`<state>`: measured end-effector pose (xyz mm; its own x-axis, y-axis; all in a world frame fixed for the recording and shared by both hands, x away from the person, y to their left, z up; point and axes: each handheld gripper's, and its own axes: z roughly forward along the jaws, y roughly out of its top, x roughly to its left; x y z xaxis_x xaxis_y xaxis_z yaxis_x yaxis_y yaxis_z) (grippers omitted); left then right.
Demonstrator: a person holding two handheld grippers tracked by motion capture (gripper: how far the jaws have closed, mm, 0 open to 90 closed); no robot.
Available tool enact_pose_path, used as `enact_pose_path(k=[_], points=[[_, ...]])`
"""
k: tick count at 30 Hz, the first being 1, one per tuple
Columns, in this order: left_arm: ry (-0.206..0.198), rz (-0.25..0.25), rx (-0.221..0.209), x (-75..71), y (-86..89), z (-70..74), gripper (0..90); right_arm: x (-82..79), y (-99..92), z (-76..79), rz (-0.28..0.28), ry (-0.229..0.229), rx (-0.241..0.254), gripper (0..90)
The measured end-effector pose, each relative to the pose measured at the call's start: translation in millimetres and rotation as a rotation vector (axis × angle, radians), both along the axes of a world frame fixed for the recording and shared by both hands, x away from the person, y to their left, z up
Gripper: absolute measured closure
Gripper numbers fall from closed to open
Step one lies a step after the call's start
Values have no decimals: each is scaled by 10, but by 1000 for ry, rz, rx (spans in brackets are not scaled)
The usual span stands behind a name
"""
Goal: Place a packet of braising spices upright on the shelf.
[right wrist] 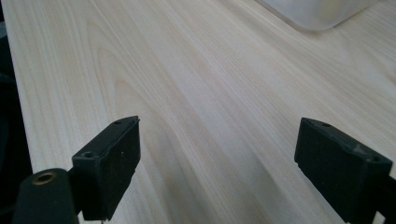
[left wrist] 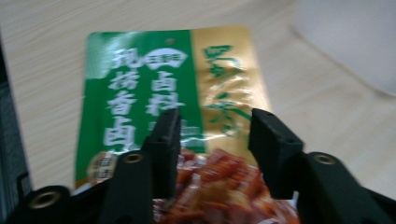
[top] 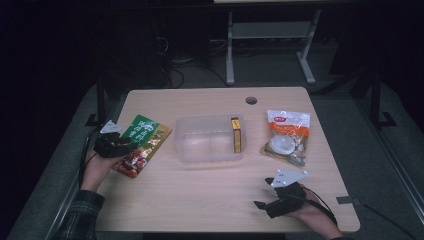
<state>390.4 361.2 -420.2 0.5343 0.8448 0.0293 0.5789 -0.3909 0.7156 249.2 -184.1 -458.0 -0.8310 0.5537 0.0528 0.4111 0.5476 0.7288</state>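
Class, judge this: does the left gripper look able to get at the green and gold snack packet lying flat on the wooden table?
Probably yes. The left gripper already hangs over the green and gold snack packet, its fingers straddling the lower part, with nothing between them and it.

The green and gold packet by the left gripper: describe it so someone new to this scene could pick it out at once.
On the wooden table, look left of the clear tub in the middle. The packet lies flat and askew there, under the left gripper. It alone is green and gold with white characters and red food pictured at one end; the other bag, right of the tub, is orange and white.
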Motion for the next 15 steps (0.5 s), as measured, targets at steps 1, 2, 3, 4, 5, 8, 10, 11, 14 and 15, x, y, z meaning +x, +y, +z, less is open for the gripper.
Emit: enact_pose_path(k=[1,2,3,4,5,8,10,11,14,15], points=[[4,14,6,51,28,-6,637,2,3,-3,1,0,0,139],[4,33,18,103,59,-13,664,4,4,-5,1,2,-2,139],[7,47,15,154,87,-24,699,6,3,-7,-1,1,-1,139],[22,63,30,200,116,-34,732,7,-1,-6,-2,2,0,139],[27,70,44,246,143,-45,745,7,-5,-7,-5,2,0,139],[17,101,16,332,218,-91,819,14,-22,-11,-13,4,2,139],[15,109,10,353,262,-122,755,21,-32,-13,-14,6,6,139],[17,122,22,358,276,-138,704,24,-33,-14,-15,5,4,139],[37,124,30,364,339,-174,585,24,-34,-19,-17,8,2,139],[46,121,28,367,359,-186,528,24,-33,-20,-16,8,2,139]])
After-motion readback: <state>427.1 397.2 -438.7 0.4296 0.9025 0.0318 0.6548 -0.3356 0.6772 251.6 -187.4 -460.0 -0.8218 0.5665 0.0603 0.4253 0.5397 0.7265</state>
